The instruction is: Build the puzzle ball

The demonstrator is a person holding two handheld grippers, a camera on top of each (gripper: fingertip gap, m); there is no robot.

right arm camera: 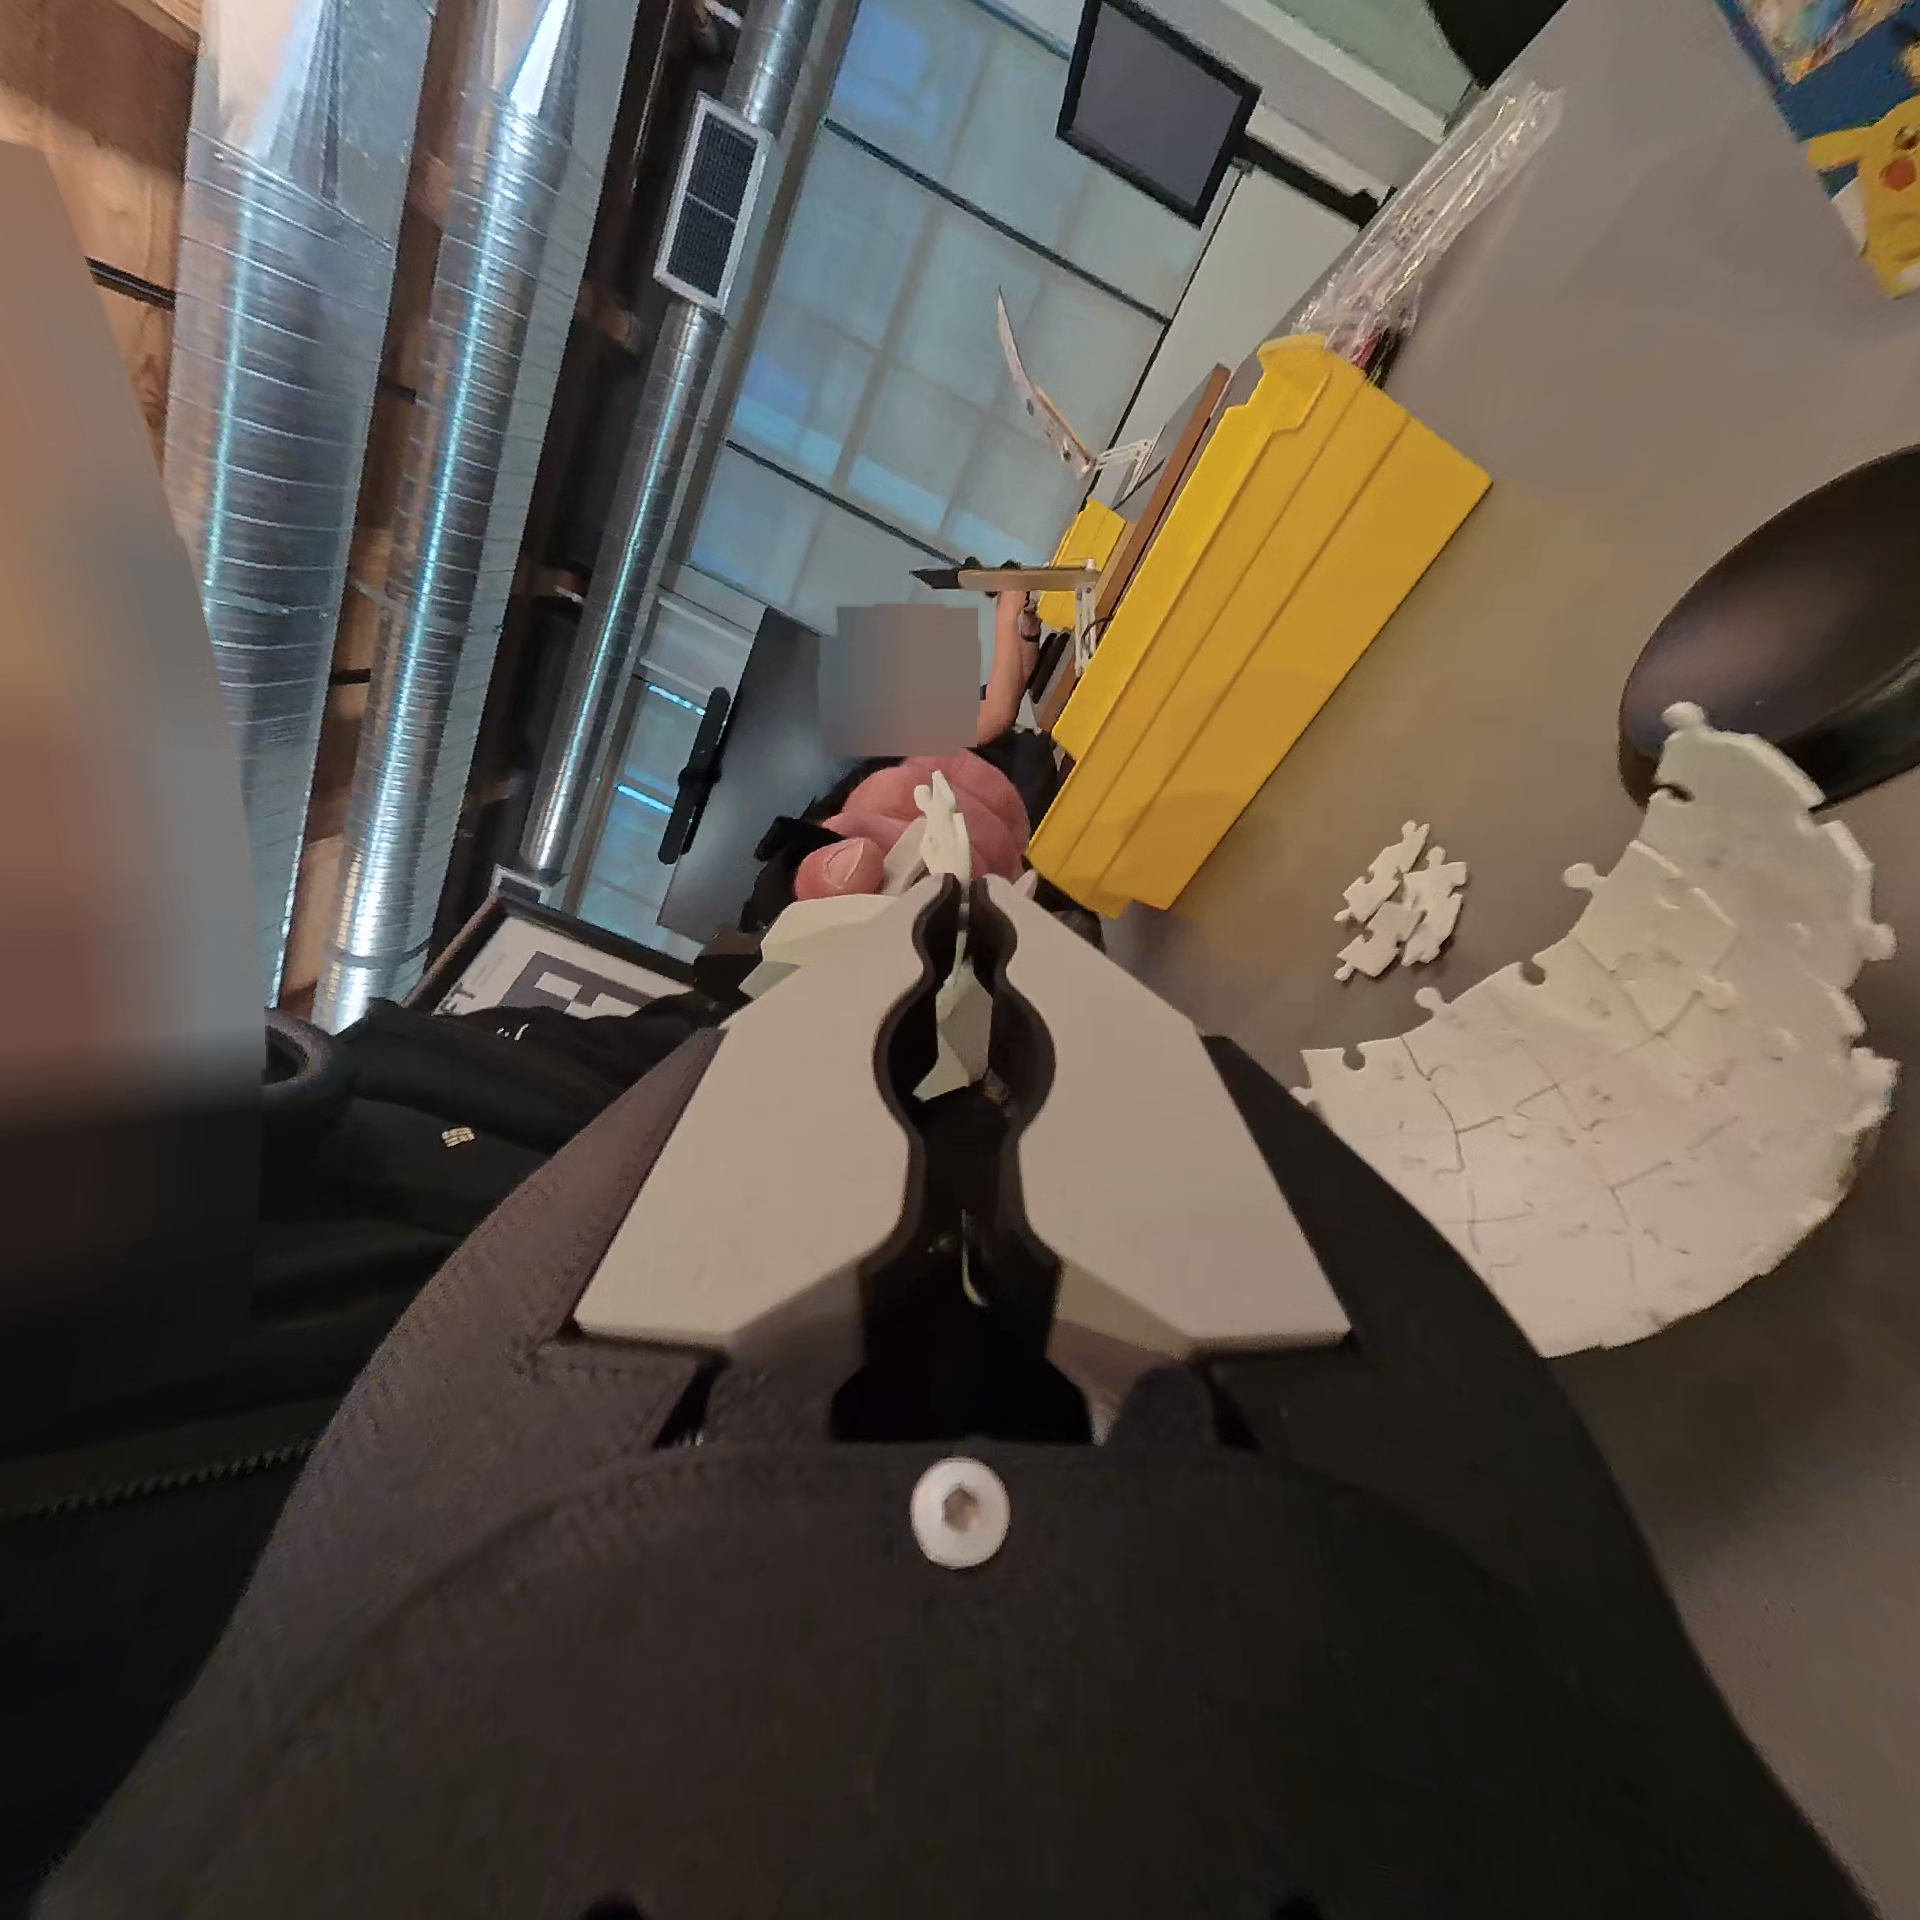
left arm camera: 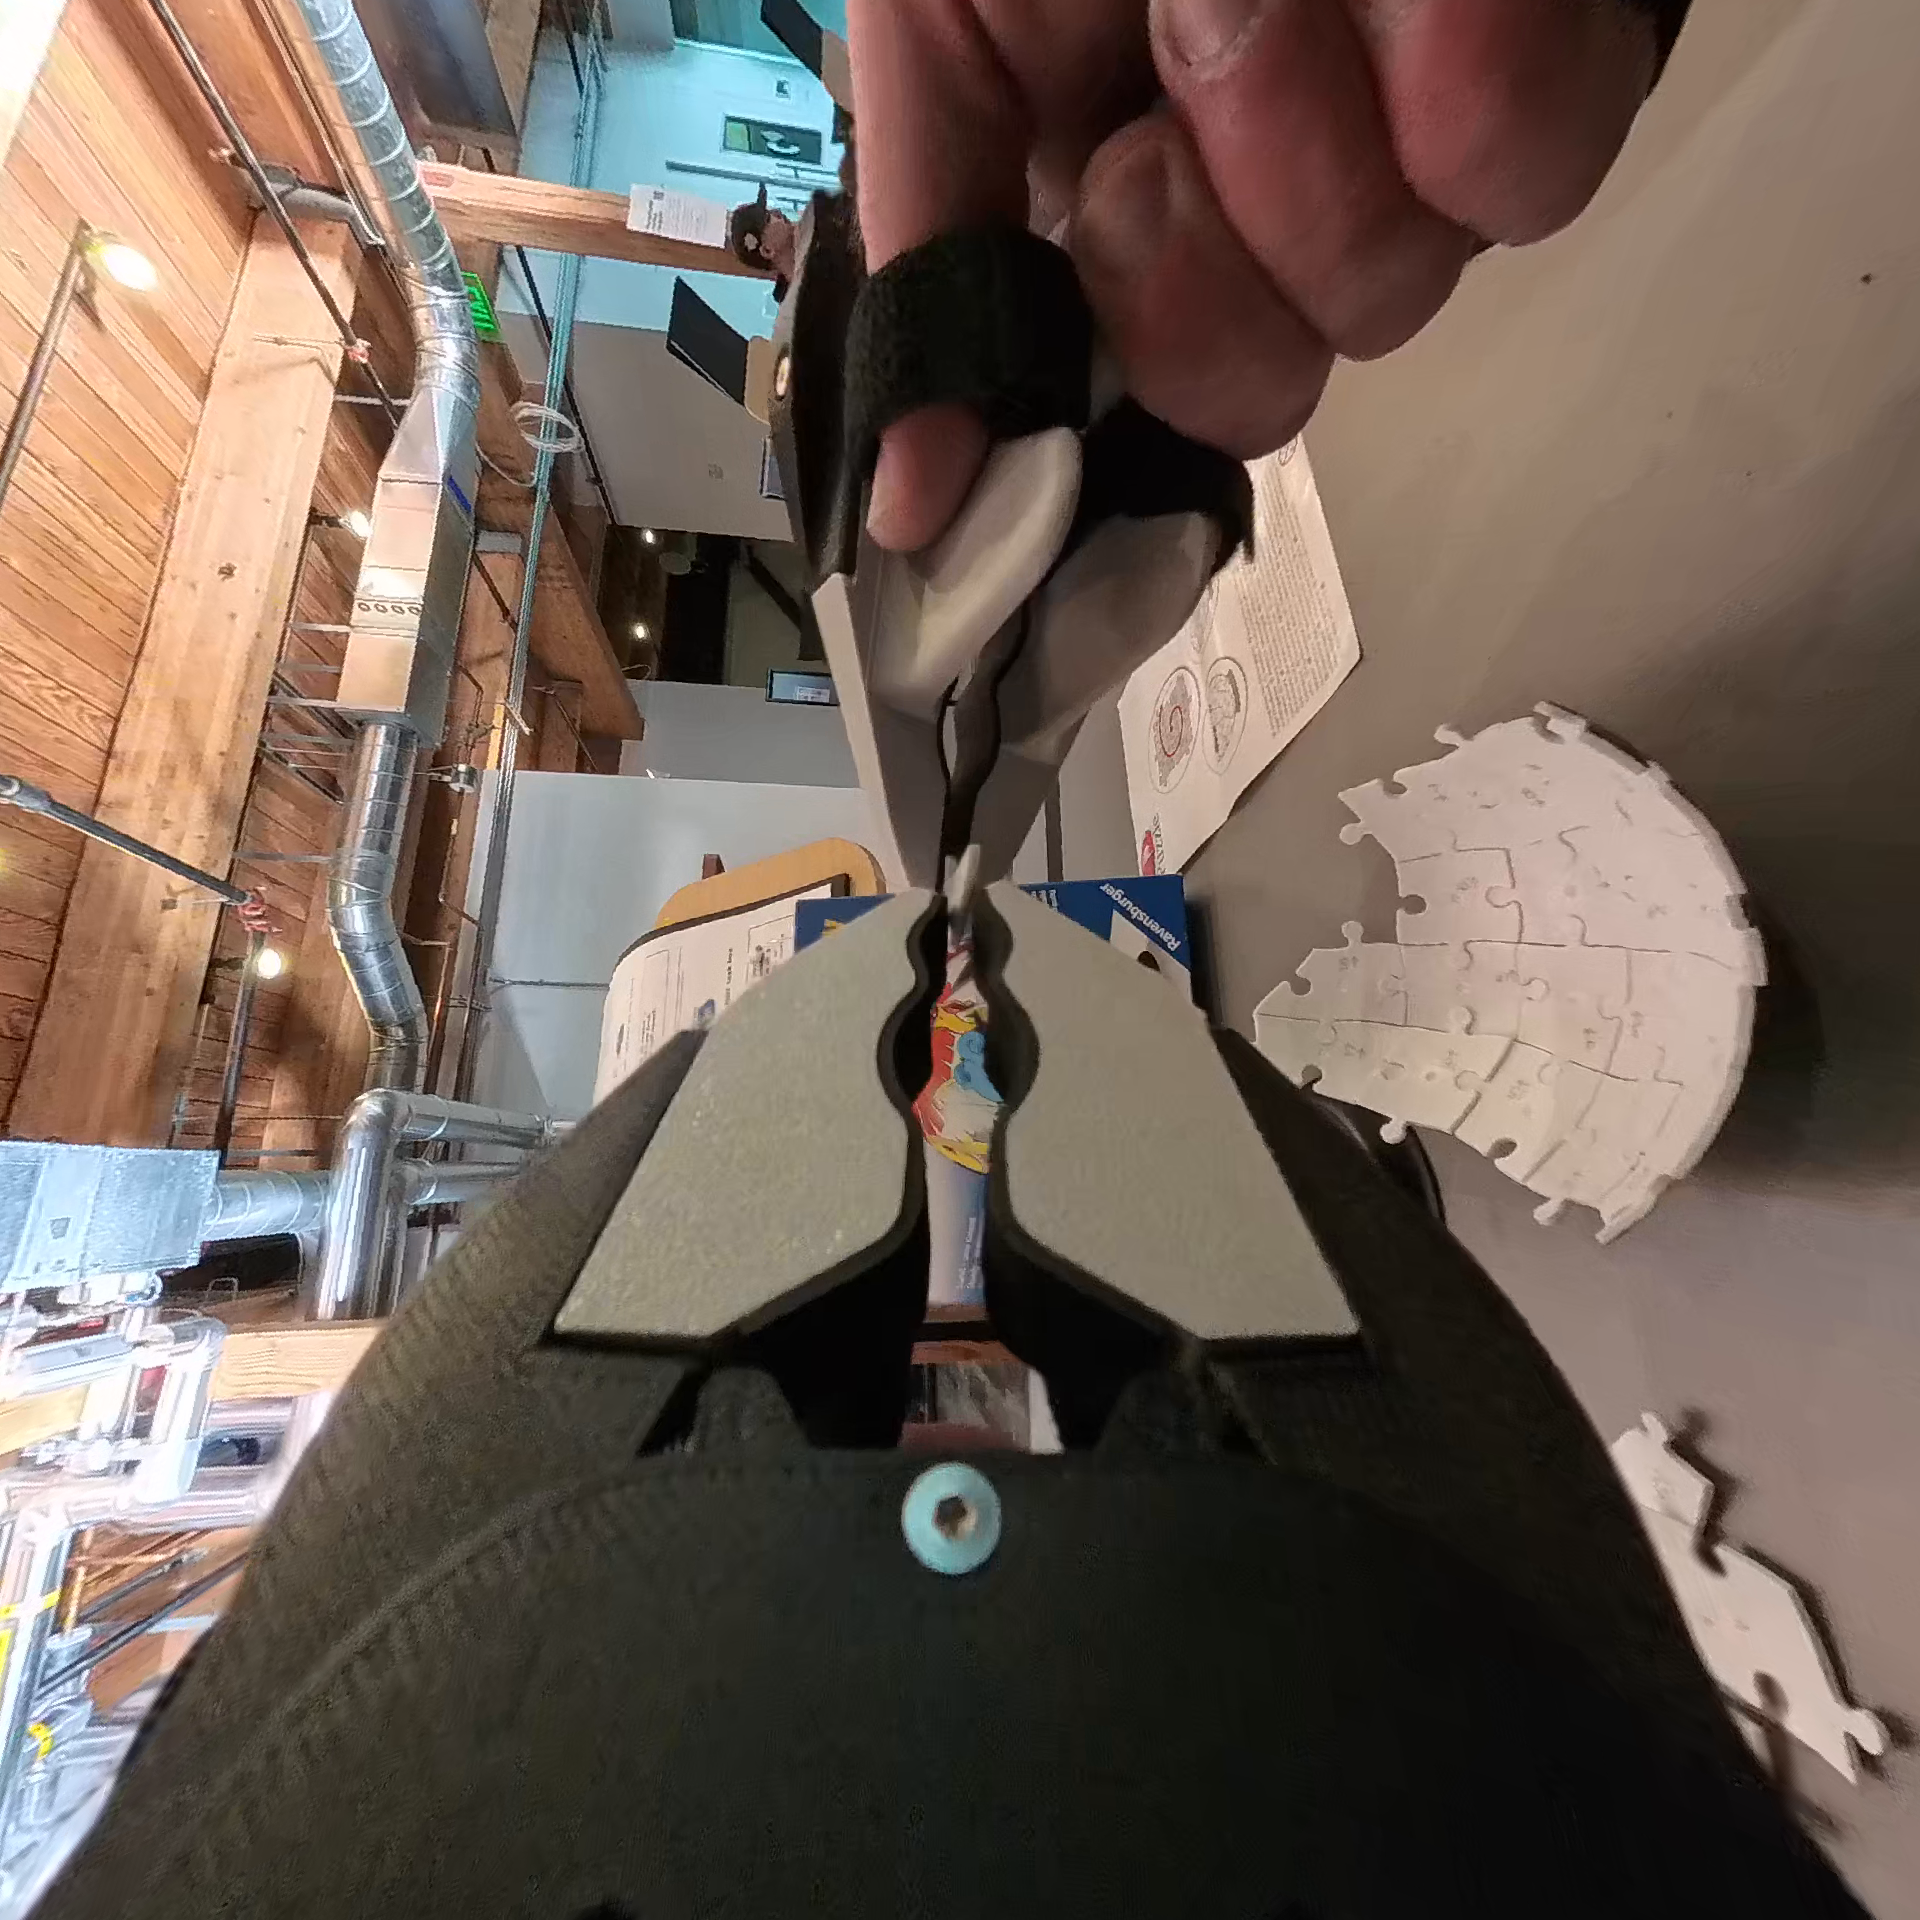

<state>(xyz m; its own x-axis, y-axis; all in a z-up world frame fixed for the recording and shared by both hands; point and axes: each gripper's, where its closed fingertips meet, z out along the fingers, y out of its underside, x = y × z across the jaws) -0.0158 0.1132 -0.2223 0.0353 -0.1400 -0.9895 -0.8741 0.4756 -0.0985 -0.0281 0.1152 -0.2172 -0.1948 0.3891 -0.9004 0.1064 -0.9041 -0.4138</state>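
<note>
In the left wrist view my left gripper (left arm camera: pixel 961 909) is shut on the thin edge of a white puzzle piece (left arm camera: pixel 964 875), held in the air. My right gripper (left arm camera: pixel 935 665), held by a hand, meets it tip to tip from the far side. In the right wrist view my right gripper (right arm camera: pixel 968 894) is shut on a white puzzle piece (right arm camera: pixel 954 1039) seen edge-on between its fingers. Beyond it the other hand holds a white piece (right arm camera: pixel 940 831). The partly built white puzzle dome (left arm camera: pixel 1538 987) lies on the grey table and also shows in the right wrist view (right arm camera: pixel 1662 1122).
A joined group of white pieces (left arm camera: pixel 1745 1621) lies near the dome. Loose pieces (right arm camera: pixel 1403 914) lie beside a yellow bin (right arm camera: pixel 1247 665). A black round stand (right arm camera: pixel 1818 623), a plastic bag (right arm camera: pixel 1455 187), an instruction sheet (left arm camera: pixel 1247 665) and the blue puzzle box (left arm camera: pixel 1122 914) are on the table. Both grippers' tips are close together, under 4 cm apart.
</note>
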